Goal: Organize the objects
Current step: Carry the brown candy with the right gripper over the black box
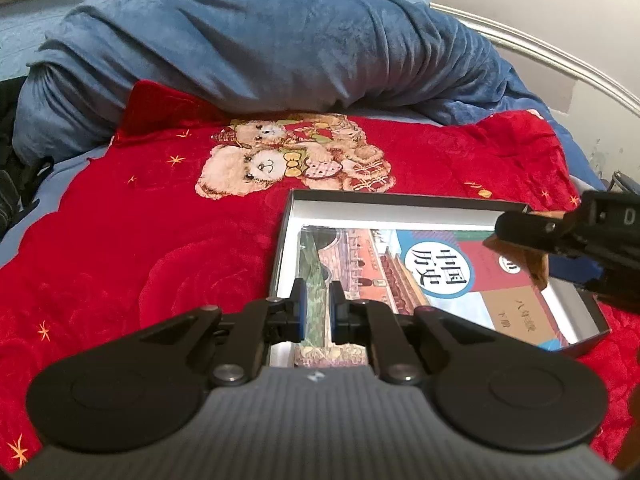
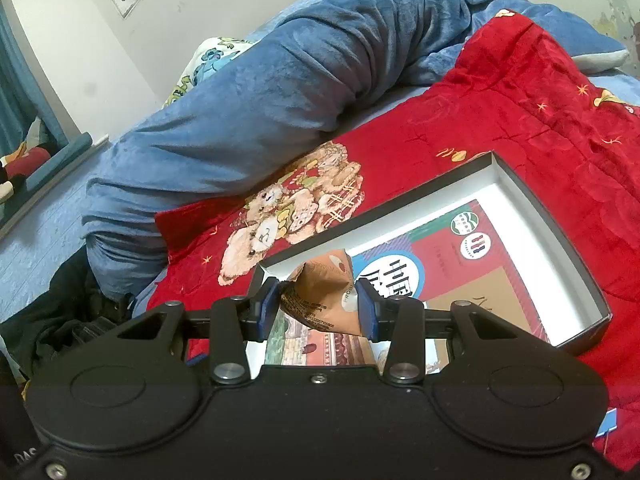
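A shallow open box point(image 1: 396, 204) point(image 2: 560, 236) with white inner walls lies on the red blanket. A history textbook point(image 1: 400, 268) point(image 2: 452, 268) lies flat inside it. My right gripper point(image 2: 318, 304) is shut on a brown snack packet point(image 2: 324, 292) and holds it over the book inside the box; in the left wrist view the right gripper point(image 1: 520, 236) and the packet point(image 1: 532, 260) show at the box's right side. My left gripper point(image 1: 318, 312) is nearly closed with a narrow gap, empty, over the box's near left corner.
A red blanket point(image 1: 140, 248) with a teddy-bear print point(image 1: 296, 156) covers the bed. A rolled blue quilt point(image 1: 248, 48) lies behind the box. Dark clothes point(image 2: 72, 320) are piled at the left. A white bed rail point(image 1: 540, 52) runs along the wall at the right.
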Demonstrator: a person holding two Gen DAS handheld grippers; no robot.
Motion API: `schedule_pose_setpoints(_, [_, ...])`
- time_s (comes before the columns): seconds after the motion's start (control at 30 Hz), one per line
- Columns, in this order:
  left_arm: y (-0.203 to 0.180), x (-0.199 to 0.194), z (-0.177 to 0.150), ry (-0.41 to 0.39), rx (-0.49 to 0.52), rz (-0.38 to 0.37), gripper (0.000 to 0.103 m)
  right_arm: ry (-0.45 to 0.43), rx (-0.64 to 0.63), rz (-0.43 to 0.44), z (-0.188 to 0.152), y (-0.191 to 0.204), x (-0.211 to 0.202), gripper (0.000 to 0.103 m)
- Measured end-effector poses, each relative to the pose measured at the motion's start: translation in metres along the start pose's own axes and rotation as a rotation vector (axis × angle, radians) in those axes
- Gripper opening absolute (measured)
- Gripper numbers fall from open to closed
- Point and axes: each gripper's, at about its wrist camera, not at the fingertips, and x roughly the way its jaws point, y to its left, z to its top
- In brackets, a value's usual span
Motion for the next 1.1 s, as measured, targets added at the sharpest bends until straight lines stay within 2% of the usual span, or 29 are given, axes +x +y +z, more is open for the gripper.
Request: schedule_pose_setpoints(1.1, [-0.001,0.0,-0.003,0.002,-0.018,-0.029,0.014,0.036,-0.008,-0.008,-0.006,0.005,0.017,0.04])
